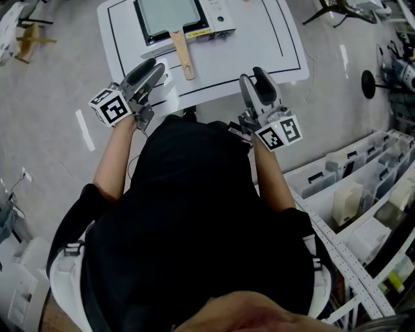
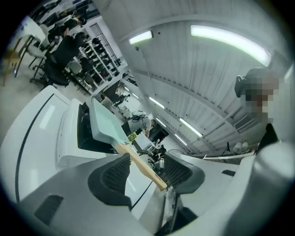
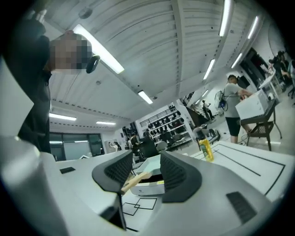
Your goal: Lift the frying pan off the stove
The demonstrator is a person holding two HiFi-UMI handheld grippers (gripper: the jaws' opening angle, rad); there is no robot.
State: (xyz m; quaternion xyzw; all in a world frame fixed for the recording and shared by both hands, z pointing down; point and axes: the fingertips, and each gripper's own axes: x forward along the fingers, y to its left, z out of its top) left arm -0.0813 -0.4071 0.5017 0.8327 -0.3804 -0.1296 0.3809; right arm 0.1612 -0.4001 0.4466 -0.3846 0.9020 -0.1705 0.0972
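We hold the left tongs (image 1: 155, 66) and right tongs (image 1: 251, 74) spread apart, empty. The frying pan (image 1: 168, 16) sits on the stove (image 1: 220, 19) — untouched.

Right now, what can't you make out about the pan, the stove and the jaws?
- Head view: the far sides of the frying pan and the stove are cut off by the top edge.
- Head view: the stove's controls are too small to read a setting.
- Right gripper view: the right gripper, jaws apart, covers most of the frying pan and stove.
- Left gripper view: the left gripper, jaws apart, hides the stove's front.
- Head view: the person's body hides the table's near edge.
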